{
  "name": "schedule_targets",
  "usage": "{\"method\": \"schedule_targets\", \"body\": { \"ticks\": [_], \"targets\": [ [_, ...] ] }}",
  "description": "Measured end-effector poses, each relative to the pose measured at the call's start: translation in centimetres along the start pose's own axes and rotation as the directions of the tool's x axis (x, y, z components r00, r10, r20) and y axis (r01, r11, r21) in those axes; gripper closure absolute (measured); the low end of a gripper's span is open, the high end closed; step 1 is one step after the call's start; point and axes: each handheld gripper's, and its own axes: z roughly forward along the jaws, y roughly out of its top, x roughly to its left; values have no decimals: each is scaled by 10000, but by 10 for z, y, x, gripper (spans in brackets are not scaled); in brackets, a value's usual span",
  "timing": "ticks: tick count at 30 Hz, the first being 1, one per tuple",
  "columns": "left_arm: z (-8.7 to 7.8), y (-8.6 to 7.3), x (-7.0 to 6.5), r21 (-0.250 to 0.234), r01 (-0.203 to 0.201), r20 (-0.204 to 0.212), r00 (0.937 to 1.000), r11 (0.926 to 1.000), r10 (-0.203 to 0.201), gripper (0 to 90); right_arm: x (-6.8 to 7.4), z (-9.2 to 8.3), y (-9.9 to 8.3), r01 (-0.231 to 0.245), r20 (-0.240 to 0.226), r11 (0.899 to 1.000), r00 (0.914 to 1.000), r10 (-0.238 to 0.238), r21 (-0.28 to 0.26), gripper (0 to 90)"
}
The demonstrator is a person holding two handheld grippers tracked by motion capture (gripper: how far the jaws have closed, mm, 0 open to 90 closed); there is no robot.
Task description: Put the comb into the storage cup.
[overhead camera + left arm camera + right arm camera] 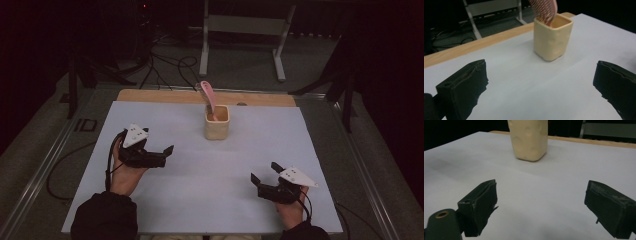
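Cream square cup [217, 123] stands upright at mid-back of white tabletop [200, 190], w/ a pink ribbed utensil [208, 97] leaning out of it. No label legible on cup. Left gripper [162, 152] hovers front-left, fingers wide, empty. Right gripper [260, 177] front-right, fingers wide, empty. Both well apart from cup. "ID" marking [86, 125] on floor left of tabletop.
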Motion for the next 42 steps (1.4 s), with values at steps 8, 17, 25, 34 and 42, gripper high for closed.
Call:
{"method": "schedule_targets", "body": {
  "ticks": [8, 17, 25, 34, 42],
  "targets": [
    [-2, -20, 8, 24, 156, -186, 9997, 9999, -156, 0, -2, 0, 0, -82, 0, 9999, 10000, 82, -84, 106],
    [-8, -33, 12, -292, 258, -349, 9990, 9992, -268, 0, -4, -1, 0, -155, 18, 9998, 9999, 155, -161, 106],
    [-15, -43, 15, -415, 359, -464, 9982, 9985, -378, 0, -4, -1, 0, -141, 47, 9998, 9999, 142, -158, 106],
    [-20, -58, 19, -417, 451, -508, 9976, 9981, -473, 0, -4, -1, 0, -150, 54, 9998, 9999, 151, -159, 106],
    [-24, -75, 21, -446, 517, -606, 9967, 9977, -543, 0, -5, -2, 0, -160, 86, 9997, 9998, 162, -178, 106]
  ]
}}
